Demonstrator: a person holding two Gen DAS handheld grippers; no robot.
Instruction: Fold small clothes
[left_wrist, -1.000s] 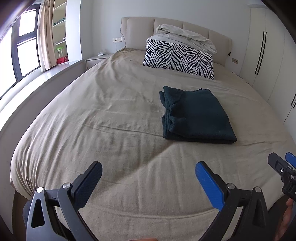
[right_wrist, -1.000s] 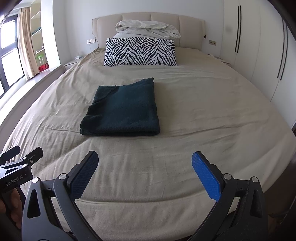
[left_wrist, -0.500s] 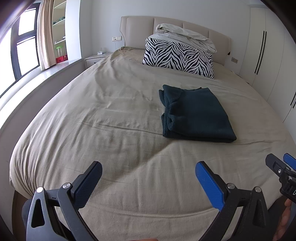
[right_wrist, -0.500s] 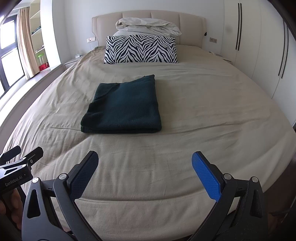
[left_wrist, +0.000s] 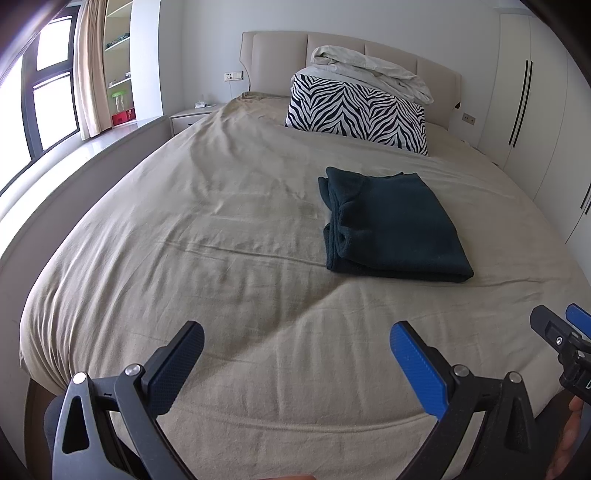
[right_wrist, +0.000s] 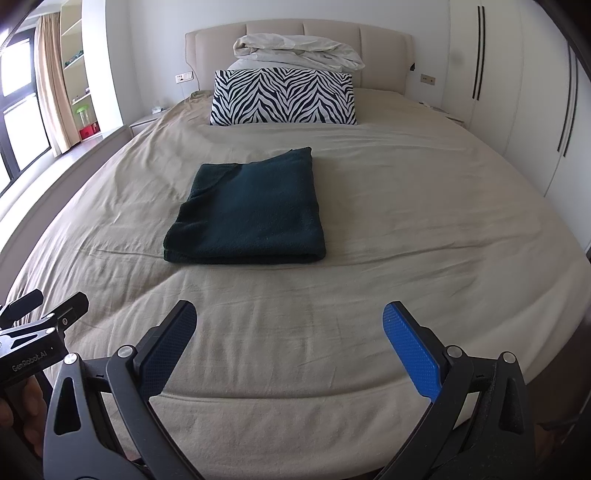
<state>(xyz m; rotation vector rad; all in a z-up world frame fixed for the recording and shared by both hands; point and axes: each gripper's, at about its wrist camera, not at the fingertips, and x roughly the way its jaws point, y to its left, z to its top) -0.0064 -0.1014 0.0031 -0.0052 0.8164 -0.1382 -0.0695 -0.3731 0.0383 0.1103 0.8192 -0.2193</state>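
Note:
A dark teal garment (left_wrist: 391, 225) (right_wrist: 251, 214) lies folded into a neat rectangle in the middle of the beige bed (left_wrist: 221, 258) (right_wrist: 424, 229). My left gripper (left_wrist: 295, 343) hangs open over the bed's near edge, well short of the garment and to its left, with nothing between its fingers. My right gripper (right_wrist: 290, 323) is open too, over the near edge, just in front of the garment and holding nothing. Each gripper shows at the side of the other's view: the right gripper (left_wrist: 565, 332) and the left gripper (right_wrist: 40, 310).
A zebra-striped pillow (left_wrist: 358, 110) (right_wrist: 284, 98) with a crumpled white duvet (right_wrist: 295, 51) on it leans against the padded headboard. A nightstand (left_wrist: 192, 116) and a window ledge run along the left. White wardrobes (right_wrist: 517, 92) stand to the right.
Both views have shifted only slightly toward the bed. The garment lies where it was and both grippers stay open.

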